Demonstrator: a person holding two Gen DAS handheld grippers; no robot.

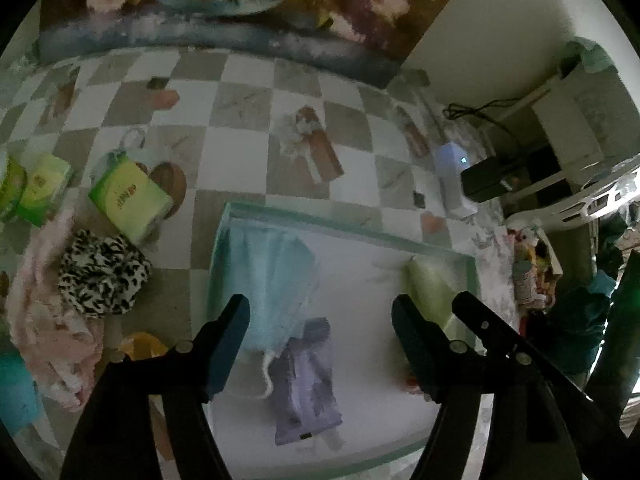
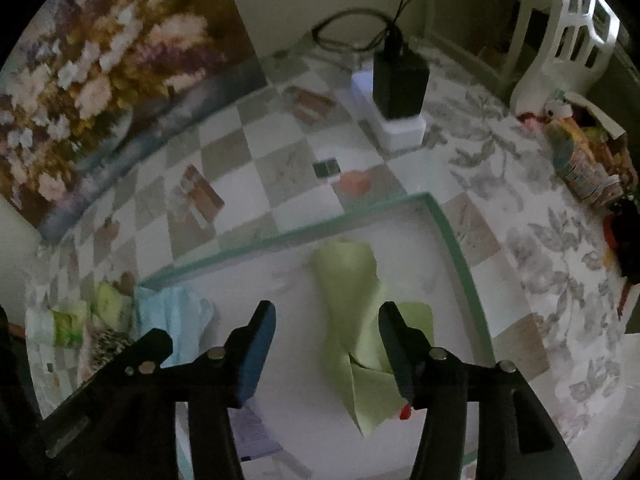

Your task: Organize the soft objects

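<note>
Green cloth (image 2: 352, 320) lies in the tray (image 2: 452, 240) beneath open right tongs (image 2: 326, 320).

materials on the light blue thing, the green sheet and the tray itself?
Light blue cloth: looks like soft matte fabric; it lies in folds.
Green sheet: thin, matte, sharp creases, maybe paper or non-woven cloth; can't tell.
Tray: rigid white base, teal rim; probably plastic or card.
</note>
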